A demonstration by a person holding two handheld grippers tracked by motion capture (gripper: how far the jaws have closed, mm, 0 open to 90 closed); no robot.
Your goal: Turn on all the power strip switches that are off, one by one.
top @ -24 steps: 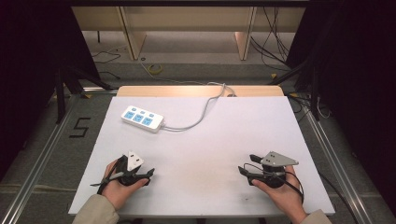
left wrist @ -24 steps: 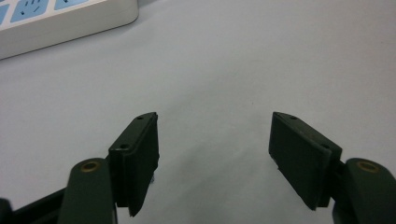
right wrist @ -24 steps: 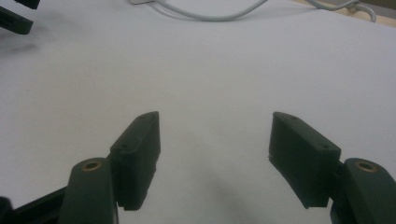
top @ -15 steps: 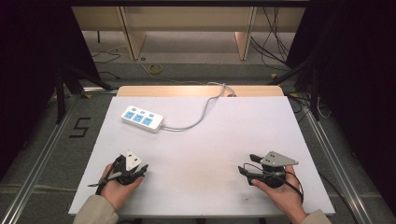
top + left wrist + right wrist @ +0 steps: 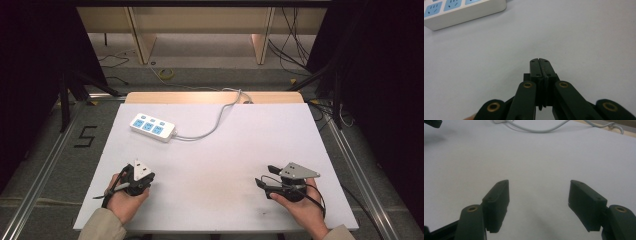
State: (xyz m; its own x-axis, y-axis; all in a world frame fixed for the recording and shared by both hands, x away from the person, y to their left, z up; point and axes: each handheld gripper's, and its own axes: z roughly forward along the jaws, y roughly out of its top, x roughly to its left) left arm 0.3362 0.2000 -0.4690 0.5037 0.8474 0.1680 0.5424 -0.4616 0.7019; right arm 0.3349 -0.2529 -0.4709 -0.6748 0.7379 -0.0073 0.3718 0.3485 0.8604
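The left gripper (image 5: 540, 60), a black two-jaw tool held in the person's left hand (image 5: 123, 200), has its jaws pressed flat together with nothing between them. It rests low over the white table surface (image 5: 225, 150) near the front left corner, and its closed tip points up the table toward the power strip. In the left gripper view, bare white tabletop lies around the tip on every side.

The right gripper (image 5: 539, 202), a matching black tool with a grey three-cornered plate on top, sits in the person's right hand (image 5: 300, 207) near the front right corner. Its jaws stand wide apart and empty, with plain white table between them.

The nearest object is a white rectangular plastic power strip with three blue socket faces (image 5: 152, 128). It lies flat at the far left of the table, well apart from both grippers, and nearer the left one. Its grey-white cable (image 5: 215, 122) curves away to the right and runs off the far edge, where a strip of light wooden board (image 5: 210, 97) shows beyond the white surface.
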